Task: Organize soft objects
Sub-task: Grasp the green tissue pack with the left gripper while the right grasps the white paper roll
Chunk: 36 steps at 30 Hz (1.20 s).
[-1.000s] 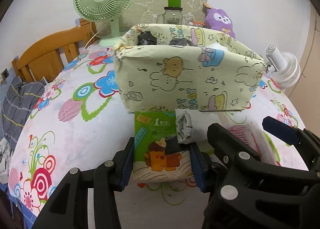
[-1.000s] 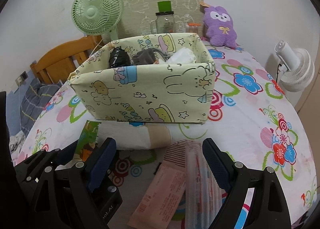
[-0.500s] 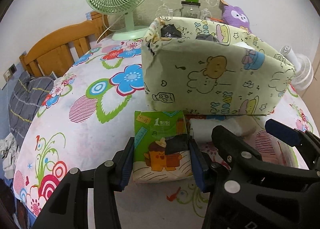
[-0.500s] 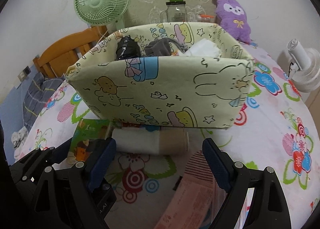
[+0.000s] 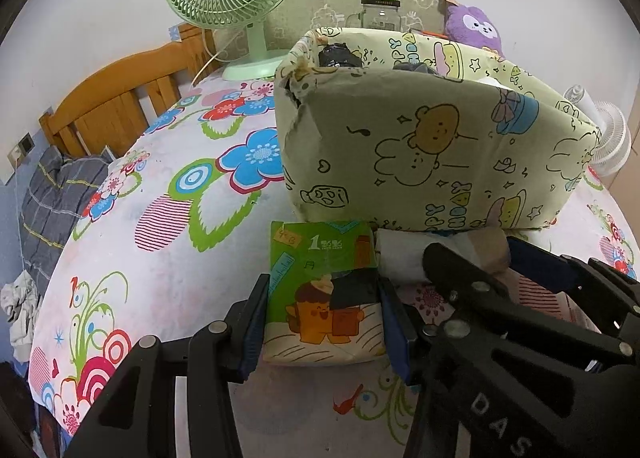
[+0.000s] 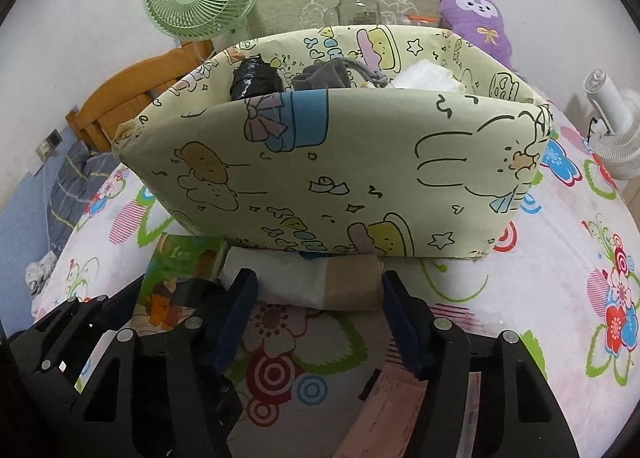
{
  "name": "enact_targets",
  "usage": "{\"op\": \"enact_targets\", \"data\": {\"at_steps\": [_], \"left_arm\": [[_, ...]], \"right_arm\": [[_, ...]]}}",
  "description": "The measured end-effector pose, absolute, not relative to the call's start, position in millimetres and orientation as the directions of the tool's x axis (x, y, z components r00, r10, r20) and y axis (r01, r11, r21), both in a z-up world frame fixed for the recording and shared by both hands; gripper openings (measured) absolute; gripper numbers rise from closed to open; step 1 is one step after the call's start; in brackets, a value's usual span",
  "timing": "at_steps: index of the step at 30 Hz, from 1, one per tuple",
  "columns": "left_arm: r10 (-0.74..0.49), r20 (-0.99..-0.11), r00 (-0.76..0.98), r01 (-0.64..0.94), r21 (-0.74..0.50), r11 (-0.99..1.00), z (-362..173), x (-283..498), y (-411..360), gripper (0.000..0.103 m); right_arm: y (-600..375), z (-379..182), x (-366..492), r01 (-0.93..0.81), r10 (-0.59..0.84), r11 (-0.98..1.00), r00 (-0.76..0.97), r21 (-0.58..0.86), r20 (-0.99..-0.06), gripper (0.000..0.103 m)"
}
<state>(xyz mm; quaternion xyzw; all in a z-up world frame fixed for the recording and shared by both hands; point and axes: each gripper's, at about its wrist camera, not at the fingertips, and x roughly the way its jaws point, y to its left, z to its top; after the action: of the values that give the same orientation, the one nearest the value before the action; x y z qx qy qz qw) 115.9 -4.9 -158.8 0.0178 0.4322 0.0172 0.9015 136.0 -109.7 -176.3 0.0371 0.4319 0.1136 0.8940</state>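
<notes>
Grip on the green tissue pack [image 5: 324, 290] is kept snug by the left gripper [image 5: 322, 322], probably for lifting into the cartoon-print storage box [image 5: 436, 146] at 12 o'clock. The right gripper [image 6: 316, 322] is spread wide, empty, lined up on the white-and-tan roll [image 6: 312, 284], which sits against the box's base.

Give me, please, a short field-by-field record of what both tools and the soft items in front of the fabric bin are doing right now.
left tool: shut on green tissue pack
right tool: open, jaws either side of white roll, not gripping
white roll: lying on the tablecloth against the fabric bin, beside the green tissue pack
fabric bin contents: black bundle, grey pouch, white item
in front: pink packet
</notes>
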Motion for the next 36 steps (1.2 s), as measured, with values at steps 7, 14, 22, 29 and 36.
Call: {"op": "enact_targets", "data": {"at_steps": [7, 14, 22, 29, 36], "left_arm": [[0.05, -0.777, 0.627, -0.013, 0.054, 0.998, -158.5, 113.8, -7.5, 0.052], [0.044, -0.774, 0.632, -0.003, 0.054, 0.999, -156.4, 108.6, -13.3, 0.051], [0.026, -0.758, 0.652, 0.01, 0.043, 0.999, -149.0, 99.3, -18.5, 0.051], [0.005, -0.747, 0.665, 0.027, 0.03, 0.999, -142.3, 91.1, -22.6, 0.051], [-0.014, -0.745, 0.667, 0.044, 0.02, 0.999, -139.7, 85.3, -27.2, 0.051]], "right_arm": [[-111.0, -175.1, 133.4, -0.162, 0.229, 0.973, 0.601, 0.164, -0.766, 0.048], [-120.4, -173.4, 124.9, -0.14, 0.199, 0.98, 0.614, 0.143, -0.763, 0.033], [-128.4, -165.4, 112.7, -0.133, 0.196, 0.98, 0.637, 0.144, -0.745, 0.026], [-133.2, -158.3, 103.7, -0.132, 0.201, 0.98, 0.65, 0.151, -0.733, 0.024], [-137.0, -155.5, 95.0, -0.137, 0.22, 0.976, 0.649, 0.172, -0.729, 0.009]]}}
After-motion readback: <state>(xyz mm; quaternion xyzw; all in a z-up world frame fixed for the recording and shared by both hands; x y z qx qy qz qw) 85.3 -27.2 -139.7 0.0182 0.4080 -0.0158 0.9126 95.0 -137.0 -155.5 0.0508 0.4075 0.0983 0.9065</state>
